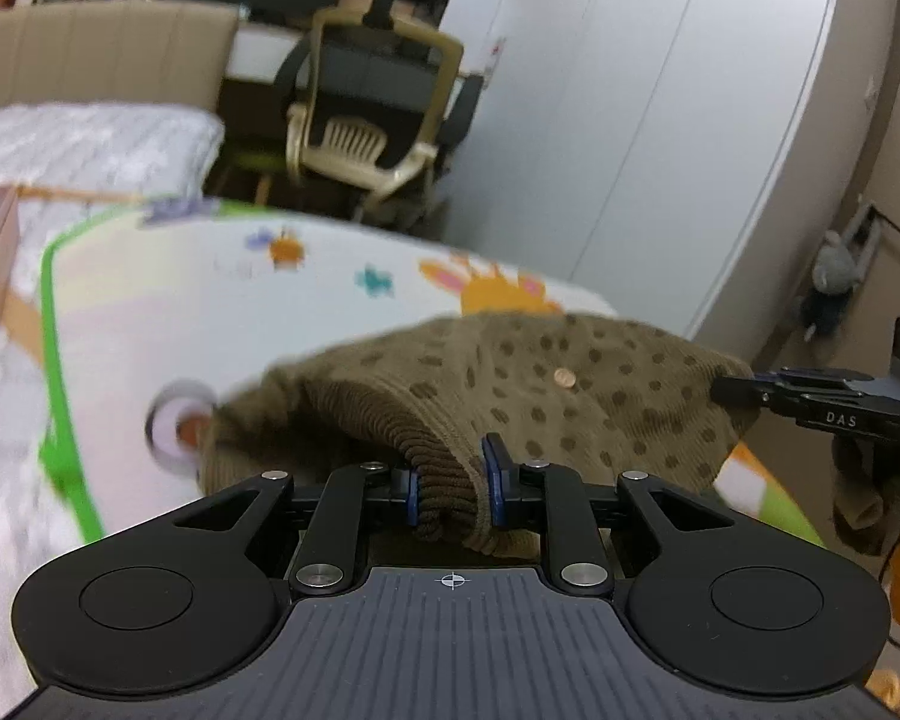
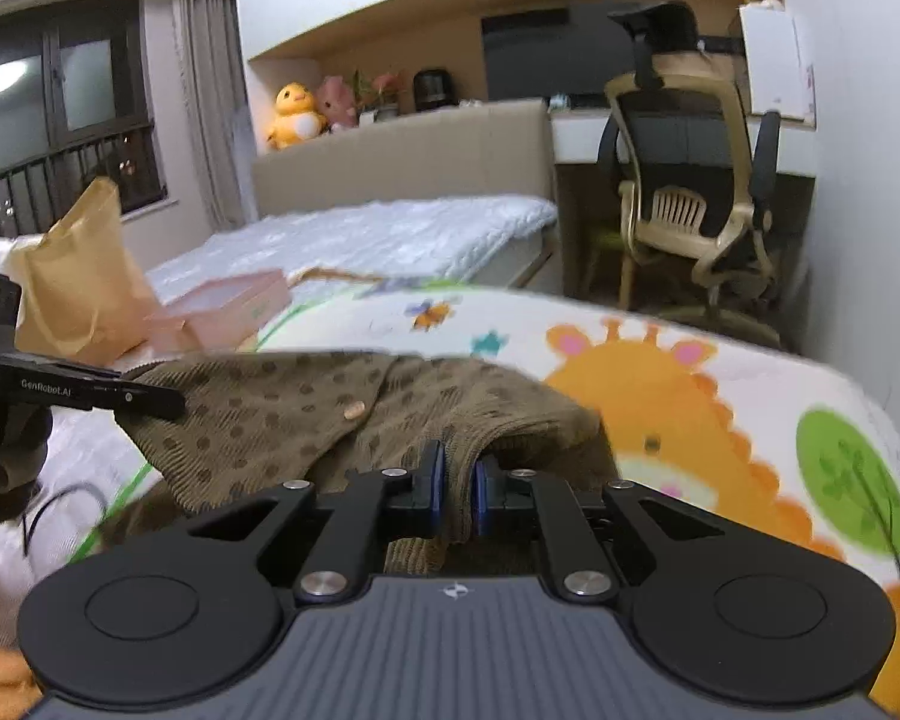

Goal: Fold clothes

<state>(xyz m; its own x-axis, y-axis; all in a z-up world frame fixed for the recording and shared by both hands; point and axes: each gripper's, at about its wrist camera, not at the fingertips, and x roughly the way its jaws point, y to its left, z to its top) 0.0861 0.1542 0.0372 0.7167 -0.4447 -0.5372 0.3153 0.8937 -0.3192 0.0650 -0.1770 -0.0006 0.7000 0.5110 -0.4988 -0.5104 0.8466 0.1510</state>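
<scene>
An olive-brown dotted knit garment with a small button hangs lifted above a cartoon-printed blanket. My left gripper is shut on the garment's ribbed hem, which bunches between the blue pads. In the right wrist view the same garment stretches leftward, and my right gripper is shut on a thin fold of its edge. Each gripper shows in the other's view: the right one at the garment's far right corner, the left one at its left corner.
A pink box and a yellow bag lie on the bed to the left. An office chair stands by a desk beyond the bed's end. A wardrobe wall runs along the right.
</scene>
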